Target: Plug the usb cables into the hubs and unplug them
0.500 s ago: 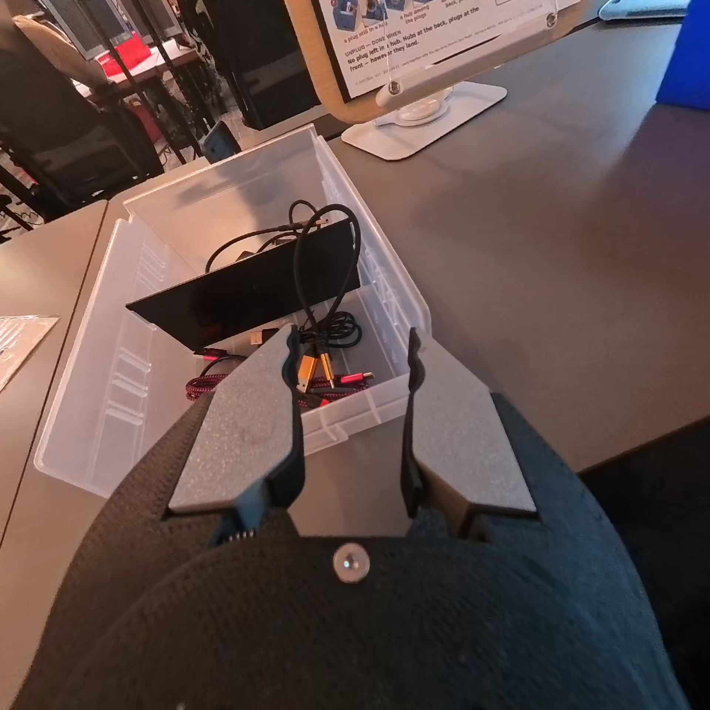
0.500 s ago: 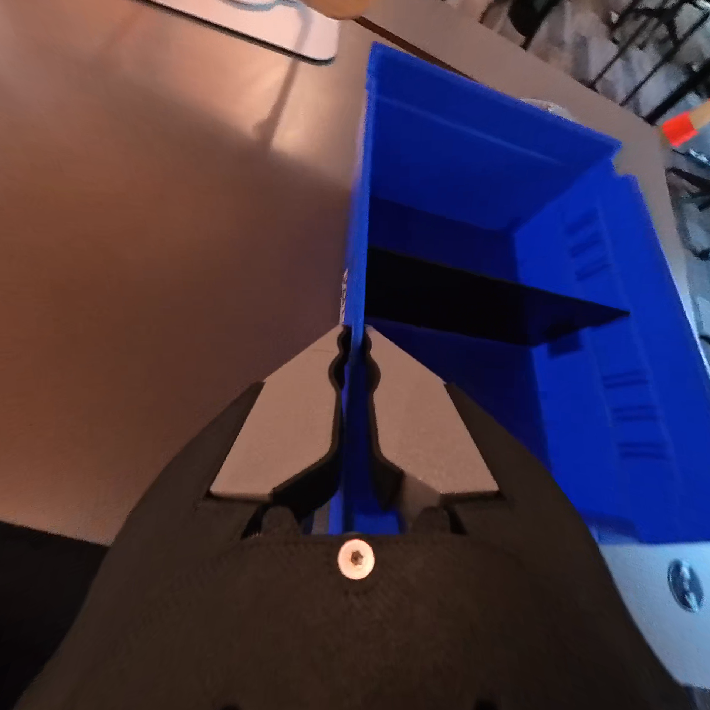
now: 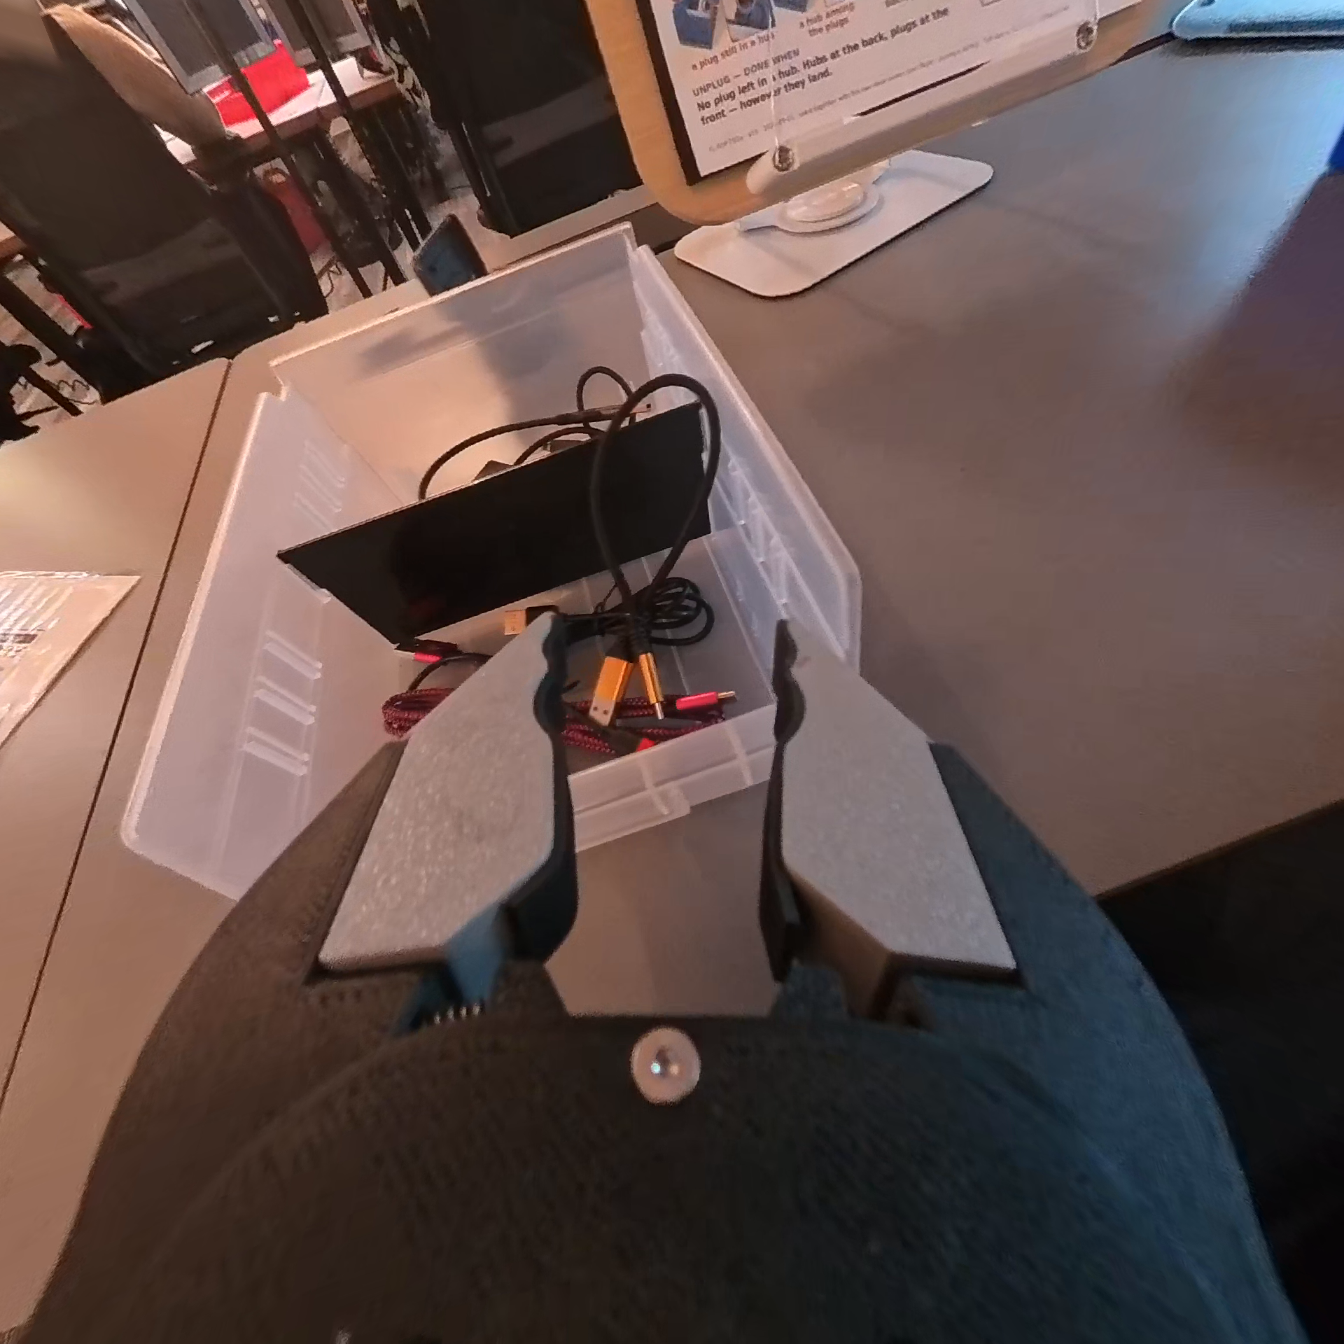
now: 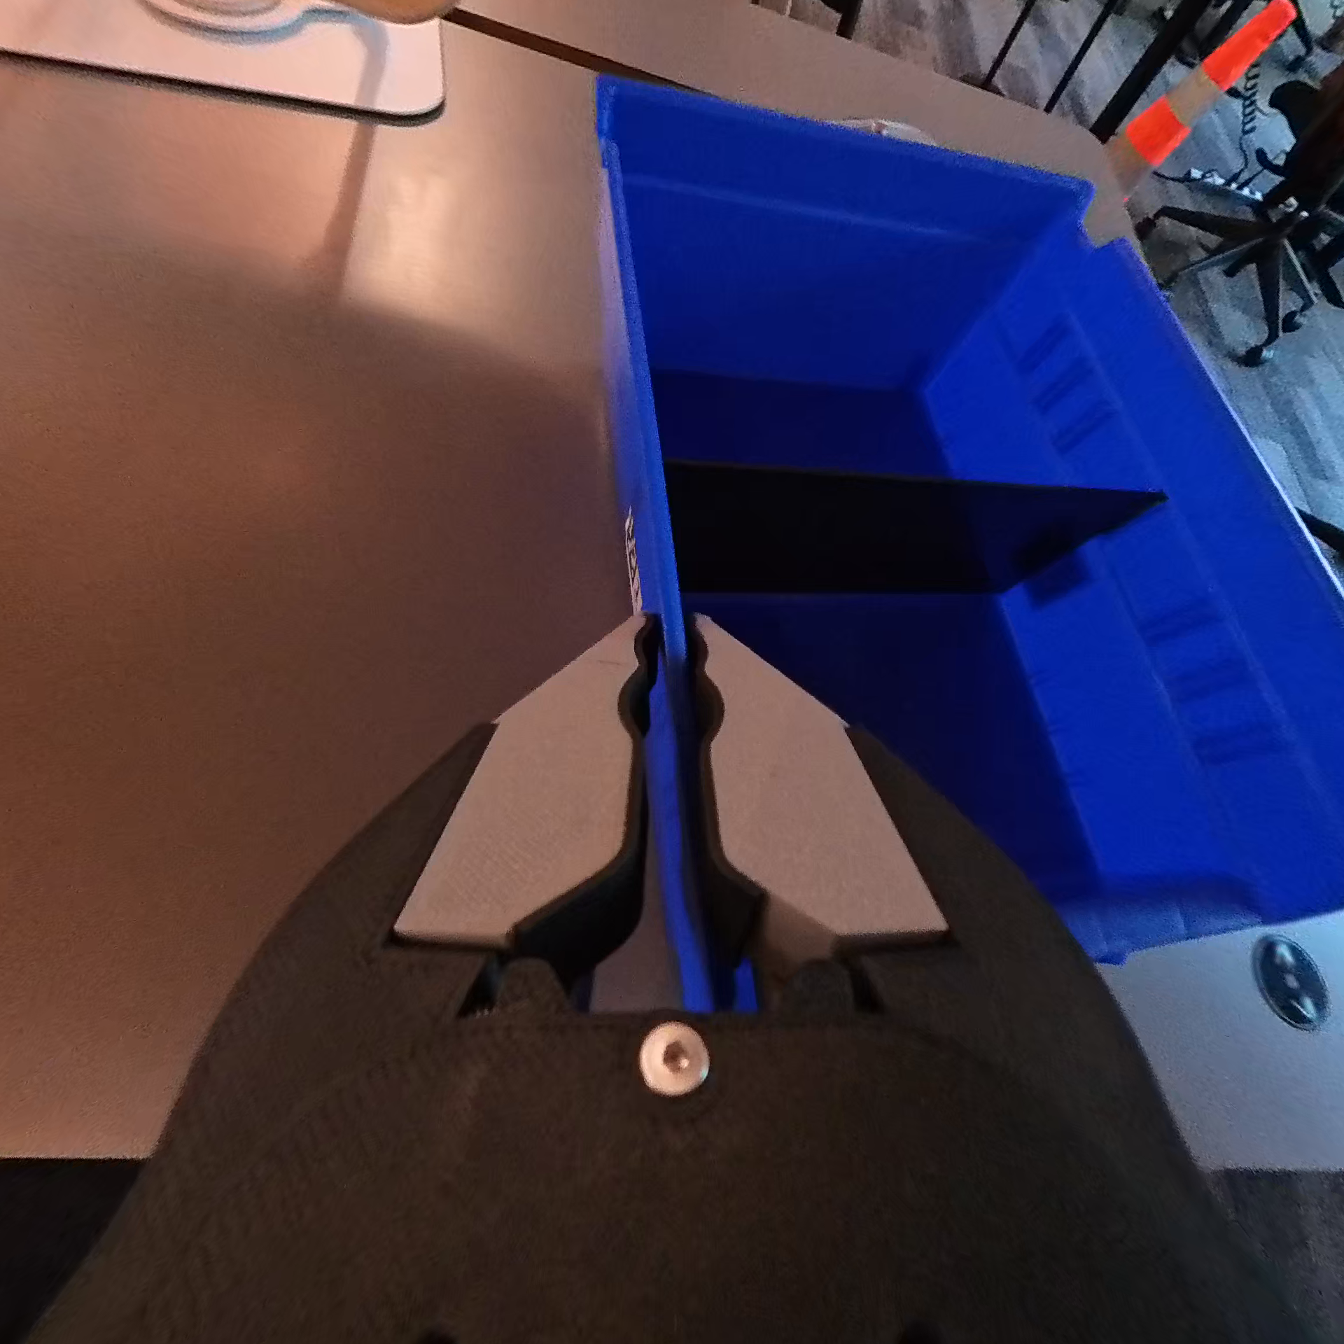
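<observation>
A clear plastic bin [image 3: 218, 691] stands on the table with a black divider [image 3: 509, 538] across it. In its near part lie a black cable with gold plugs [image 3: 618, 676] and red braided cables [image 3: 654, 716]. More black cable lies behind the divider. My left gripper [image 3: 665, 633] is open and empty, just above the bin's near rim. My right gripper [image 4: 673, 625] is shut on the left wall of a blue bin [image 4: 1091, 654], which has a black divider [image 4: 873, 531] and shows no contents. No hub shows clearly.
A white stand base [image 3: 836, 225] with a tilted sign board [image 3: 836, 58] sits at the back of the dark table [image 3: 1018, 509]. The table's front edge runs right of my left gripper. A paper sheet [image 3: 44, 640] lies at left. Chairs stand beyond. Some 55 centimeters of space lies between my two pairs of fingers.
The blue bin has left the top right of the left wrist view. In the right wrist view the blue bin sits slightly farther right and is seen wider. The left gripper has hardly moved.
</observation>
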### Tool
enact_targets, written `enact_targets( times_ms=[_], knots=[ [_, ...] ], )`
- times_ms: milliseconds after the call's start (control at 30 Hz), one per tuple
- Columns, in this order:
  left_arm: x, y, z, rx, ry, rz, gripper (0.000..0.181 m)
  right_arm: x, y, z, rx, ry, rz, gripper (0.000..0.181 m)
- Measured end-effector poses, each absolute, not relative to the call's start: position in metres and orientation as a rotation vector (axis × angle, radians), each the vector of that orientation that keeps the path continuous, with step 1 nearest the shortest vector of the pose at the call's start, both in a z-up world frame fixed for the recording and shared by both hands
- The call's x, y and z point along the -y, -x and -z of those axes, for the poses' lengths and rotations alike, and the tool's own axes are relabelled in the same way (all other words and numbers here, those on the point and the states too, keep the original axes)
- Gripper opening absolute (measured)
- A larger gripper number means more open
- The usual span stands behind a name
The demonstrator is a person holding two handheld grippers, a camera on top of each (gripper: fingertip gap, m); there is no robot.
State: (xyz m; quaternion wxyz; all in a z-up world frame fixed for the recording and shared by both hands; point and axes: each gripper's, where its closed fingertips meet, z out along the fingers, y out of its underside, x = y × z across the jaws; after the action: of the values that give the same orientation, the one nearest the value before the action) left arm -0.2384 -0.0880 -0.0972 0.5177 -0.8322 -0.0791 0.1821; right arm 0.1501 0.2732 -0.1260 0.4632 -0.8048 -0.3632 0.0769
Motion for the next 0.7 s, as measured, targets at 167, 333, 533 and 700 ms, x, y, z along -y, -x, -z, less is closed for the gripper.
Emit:
enact_targets(
  times_ms=[167, 333, 533, 700],
  knots=[
    [0.095, 0.250, 0.098, 0.227, 1.997, -0.443, 0.056, -0.263, -0.161, 0.095, 0.884, 1.924, -0.136, 0.032],
    [0.104, 0.263, 0.102, 0.265, 2.012, -0.455, 0.056, -0.207, -0.139, 0.028, 0.922, 1.712, -0.453, 0.033],
    [0.107, 0.275, 0.111, 0.307, 2.029, -0.454, 0.058, -0.151, -0.073, 0.042, 1.111, 1.653, -0.797, 0.038],
    [0.106, 0.272, 0.108, 0.304, 2.032, -0.362, 0.058, -0.140, 0.000, 0.095, 1.233, 1.674, -0.938, 0.031]
  ],
)
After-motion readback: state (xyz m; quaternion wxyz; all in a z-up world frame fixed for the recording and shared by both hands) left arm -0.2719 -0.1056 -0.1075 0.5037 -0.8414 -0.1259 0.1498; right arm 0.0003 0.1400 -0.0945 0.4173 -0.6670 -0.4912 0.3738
